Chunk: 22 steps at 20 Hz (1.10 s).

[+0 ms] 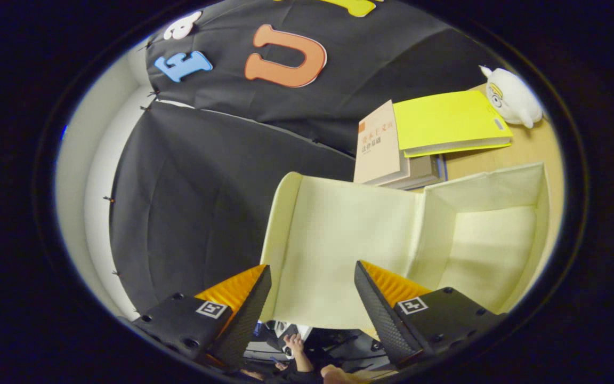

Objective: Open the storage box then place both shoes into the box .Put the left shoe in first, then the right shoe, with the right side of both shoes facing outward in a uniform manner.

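The cream fabric storage box [477, 234] stands open on the wooden tabletop [531, 149], its raised lid [339, 229] just ahead of the gripper [312, 277], whose fingers are spread apart with nothing between them. Beyond the box lie stacked books [392, 149], a yellow one [445, 120] on top, beside a white plush toy [512, 96].

Matt cloth storage box [339, 234], wooden table [531, 146]

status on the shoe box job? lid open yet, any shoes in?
Done: the storage box is open, its lid standing up between the fingers. In hand: nothing; the gripper is open. Left: both shoes, left one first; the visible interior holds none.
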Each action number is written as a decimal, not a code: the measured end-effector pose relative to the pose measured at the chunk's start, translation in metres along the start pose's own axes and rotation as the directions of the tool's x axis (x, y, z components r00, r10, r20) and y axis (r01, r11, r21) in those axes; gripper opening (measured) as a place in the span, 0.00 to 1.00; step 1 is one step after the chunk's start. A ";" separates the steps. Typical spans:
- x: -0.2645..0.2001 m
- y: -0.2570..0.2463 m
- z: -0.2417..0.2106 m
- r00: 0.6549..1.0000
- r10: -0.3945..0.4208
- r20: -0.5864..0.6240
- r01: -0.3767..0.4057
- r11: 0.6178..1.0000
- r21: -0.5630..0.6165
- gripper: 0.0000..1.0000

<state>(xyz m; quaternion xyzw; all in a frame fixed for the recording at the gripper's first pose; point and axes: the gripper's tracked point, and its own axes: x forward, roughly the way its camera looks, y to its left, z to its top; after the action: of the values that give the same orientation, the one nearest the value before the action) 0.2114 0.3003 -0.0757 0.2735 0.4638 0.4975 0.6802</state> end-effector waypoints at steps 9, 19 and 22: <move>-0.097 -0.083 -0.011 0.869 -0.441 0.223 0.469 0.879 -0.088 1.00; -0.214 -0.215 -0.056 0.616 -0.765 0.186 0.787 0.595 -0.163 1.00; -0.238 -0.248 -0.062 0.571 -0.803 0.171 0.818 0.540 -0.196 1.00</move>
<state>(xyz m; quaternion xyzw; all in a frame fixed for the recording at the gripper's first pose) 0.2424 -0.0146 -0.2227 -0.0463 0.4491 0.1730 0.8754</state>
